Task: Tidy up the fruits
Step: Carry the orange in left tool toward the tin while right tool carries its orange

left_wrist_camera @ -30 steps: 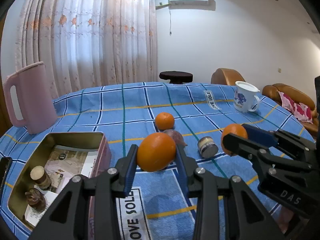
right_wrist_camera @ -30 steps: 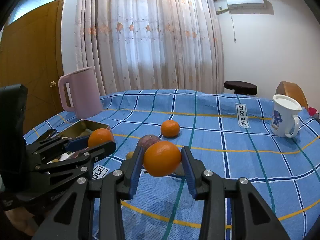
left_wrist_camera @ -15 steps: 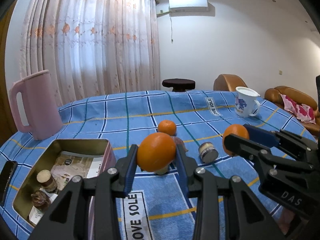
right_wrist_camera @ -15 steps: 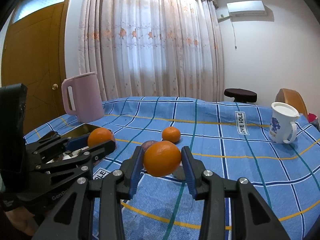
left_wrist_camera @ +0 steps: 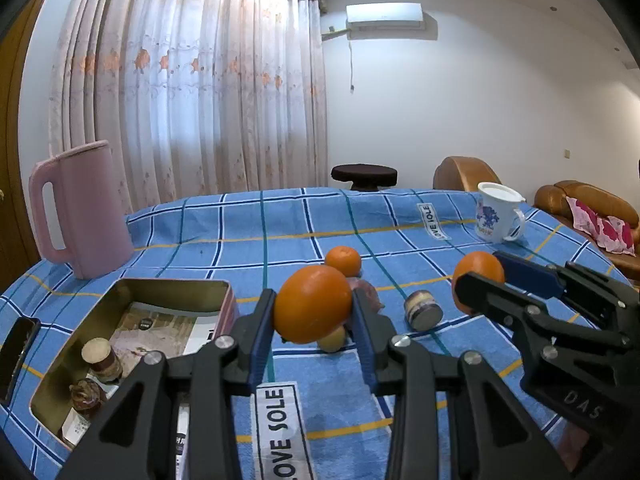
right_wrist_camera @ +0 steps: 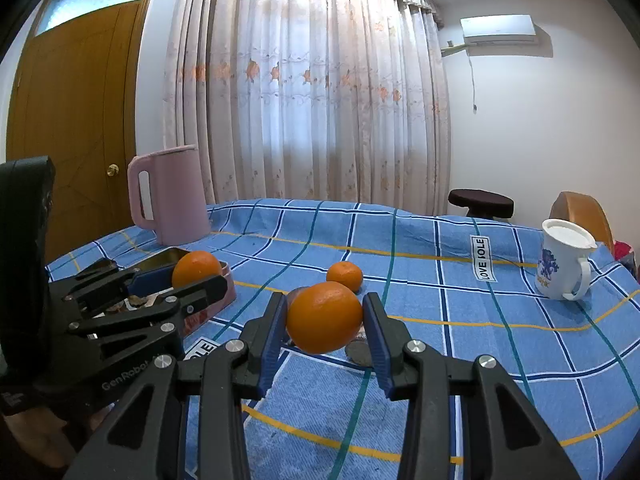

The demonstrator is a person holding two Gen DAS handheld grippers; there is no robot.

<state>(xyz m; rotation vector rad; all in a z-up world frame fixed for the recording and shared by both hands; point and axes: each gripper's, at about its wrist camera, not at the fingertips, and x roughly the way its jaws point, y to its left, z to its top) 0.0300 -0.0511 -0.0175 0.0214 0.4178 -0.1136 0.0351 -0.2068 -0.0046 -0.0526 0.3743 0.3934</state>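
Above the blue checked tablecloth (left_wrist_camera: 280,224), you've got an orange in each gripper, both held clear of the cloth. Your left gripper (left_wrist_camera: 313,322) is closed snug on a big orange (left_wrist_camera: 312,304), pads touching it at 3 and 9 o'clock. Your right gripper (right_wrist_camera: 325,326) pinches a second orange (right_wrist_camera: 324,317) the same way; in the left view that one shows at about 3 o'clock.

A third, smaller orange (left_wrist_camera: 343,261) sits loose on the cloth at 12 o'clock from your left grip, with a purplish fruit (left_wrist_camera: 366,290) and a small pale one (left_wrist_camera: 333,339) mostly hidden behind the held orange. A little jar (left_wrist_camera: 423,310) lies tipped on its side just right of those.

At 9 o'clock there's the open gold tin (left_wrist_camera: 132,292) with small jars and papers inside, pink kettle (left_wrist_camera: 80,208) behind it. White mug (left_wrist_camera: 496,218) stands well off at 2 o'clock.
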